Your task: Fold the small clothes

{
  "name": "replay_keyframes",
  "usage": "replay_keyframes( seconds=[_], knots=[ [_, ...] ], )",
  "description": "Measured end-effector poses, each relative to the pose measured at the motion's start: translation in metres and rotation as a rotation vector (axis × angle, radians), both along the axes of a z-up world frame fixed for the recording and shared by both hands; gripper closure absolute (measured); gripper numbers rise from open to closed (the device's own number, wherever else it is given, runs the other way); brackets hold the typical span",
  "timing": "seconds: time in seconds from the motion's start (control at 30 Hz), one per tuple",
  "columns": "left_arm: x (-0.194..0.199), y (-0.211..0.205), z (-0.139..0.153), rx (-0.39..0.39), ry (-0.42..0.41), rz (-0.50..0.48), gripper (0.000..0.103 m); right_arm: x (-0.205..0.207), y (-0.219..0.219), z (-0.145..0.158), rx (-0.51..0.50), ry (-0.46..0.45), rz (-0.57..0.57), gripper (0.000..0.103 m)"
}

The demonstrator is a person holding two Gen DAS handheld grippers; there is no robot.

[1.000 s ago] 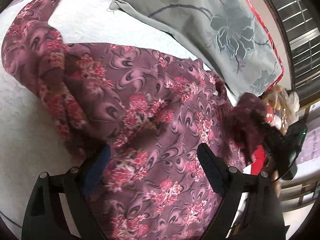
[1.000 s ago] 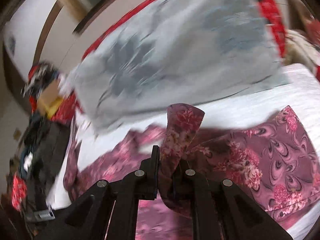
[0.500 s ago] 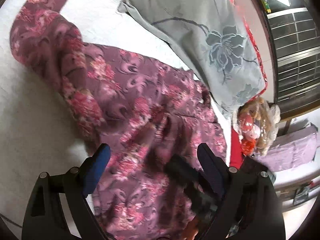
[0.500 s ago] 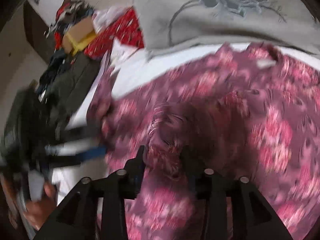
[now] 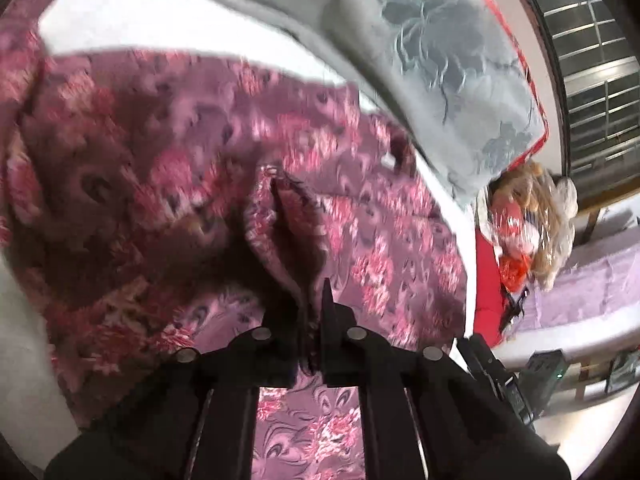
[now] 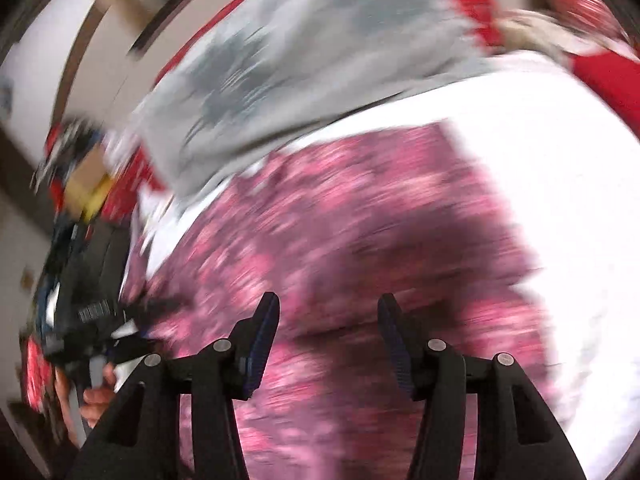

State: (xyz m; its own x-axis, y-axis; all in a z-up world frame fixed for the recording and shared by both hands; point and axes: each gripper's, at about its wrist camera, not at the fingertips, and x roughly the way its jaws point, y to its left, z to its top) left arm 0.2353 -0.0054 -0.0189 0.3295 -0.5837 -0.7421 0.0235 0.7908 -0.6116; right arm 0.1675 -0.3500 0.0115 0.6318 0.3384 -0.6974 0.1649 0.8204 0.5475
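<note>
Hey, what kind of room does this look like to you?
Probably a bedroom: a floral garment lies on a white bed sheet, beside a grey flower-patterned pillow, with a wrapped stuffed toy at the bedside.

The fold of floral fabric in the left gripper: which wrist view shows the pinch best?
The left wrist view. There the left gripper is shut on a raised fold of the floral garment, seen close. The right wrist view shows the garment only as blur, with the pinch not discernible.
</note>
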Motion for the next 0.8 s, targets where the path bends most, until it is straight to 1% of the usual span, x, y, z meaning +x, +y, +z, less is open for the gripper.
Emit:
replay_keyframes(
  seconds=[0.03, 0.1, 0.17, 0.2, 0.27, 0.3, 0.33, 0.37, 0.4, 0.43, 0.47, 0.53, 0.57, 0.63, 0.67, 0.7, 0.73, 0.77, 0.8],
  knots=[
    [-0.002, 0.005, 0.007, 0.007, -0.03, 0.014, 0.098, -0.003, -0.022, -0.001, 0.004, -0.005, -0.059, 0.048],
    [-0.008, 0.019, 0.026, 0.033, -0.104, 0.056, 0.098, -0.007, -0.051, -0.003, 0.005, -0.009, -0.137, 0.047],
    [-0.01, 0.029, 0.033, 0.084, -0.127, 0.082, 0.098, -0.007, -0.08, -0.01, 0.031, -0.006, -0.214, 0.045],
    [-0.009, 0.033, 0.032, 0.101, -0.118, 0.085, 0.098, -0.004, -0.088, -0.014, 0.048, 0.002, -0.234, 0.044],
    [-0.005, 0.037, 0.02, 0.119, -0.067, 0.076, 0.098, 0.008, -0.097, -0.027, 0.097, 0.024, -0.239, 0.044],
    [-0.004, 0.038, 0.014, 0.121, -0.039, 0.079, 0.098, 0.015, -0.096, -0.033, 0.121, 0.035, -0.225, 0.044],
    [-0.004, 0.04, 0.009, 0.119, -0.022, 0.079, 0.098, 0.025, -0.092, -0.044, 0.154, 0.065, -0.192, 0.045],
    [-0.005, 0.04, 0.004, 0.12, -0.012, 0.078, 0.098, 0.028, -0.088, -0.05, 0.174, 0.076, -0.166, 0.049],
    [-0.005, 0.04, 0.001, 0.128, -0.004, 0.082, 0.098, 0.031, -0.082, -0.051, 0.188, 0.067, -0.132, 0.057],
    [-0.005, 0.039, -0.004, 0.143, 0.006, 0.081, 0.097, 0.034, -0.072, -0.047, 0.19, 0.034, -0.07, 0.087],
    [-0.006, 0.036, -0.008, 0.16, 0.012, 0.075, 0.097, 0.035, -0.065, -0.041, 0.15, 0.014, -0.043, 0.098],
    [-0.005, 0.033, -0.017, 0.209, 0.029, 0.069, 0.091, 0.032, -0.058, -0.03, 0.046, -0.035, -0.055, 0.098],
    [-0.006, 0.035, -0.021, 0.204, 0.037, 0.064, 0.091, 0.032, -0.059, -0.032, 0.034, -0.024, -0.068, 0.098],
    [-0.009, 0.042, -0.017, 0.163, 0.05, 0.08, 0.089, 0.039, -0.057, -0.048, -0.028, 0.074, -0.068, 0.098],
    [-0.013, 0.048, -0.011, 0.14, 0.049, 0.091, 0.089, 0.04, -0.056, -0.05, -0.036, 0.087, -0.059, 0.097],
    [-0.019, 0.054, -0.003, 0.117, 0.026, 0.1, 0.089, 0.037, -0.054, -0.046, -0.049, 0.08, -0.061, 0.096],
    [-0.023, 0.057, 0.005, 0.104, -0.002, 0.101, 0.088, 0.034, -0.051, -0.038, -0.072, 0.07, -0.073, 0.09],
    [-0.026, 0.057, 0.014, 0.104, -0.033, 0.1, 0.086, 0.031, -0.048, -0.031, -0.089, 0.055, -0.084, 0.091],
    [-0.026, 0.055, 0.019, 0.112, -0.049, 0.097, 0.079, 0.031, -0.045, -0.023, -0.098, 0.024, -0.088, 0.09]
  ],
)
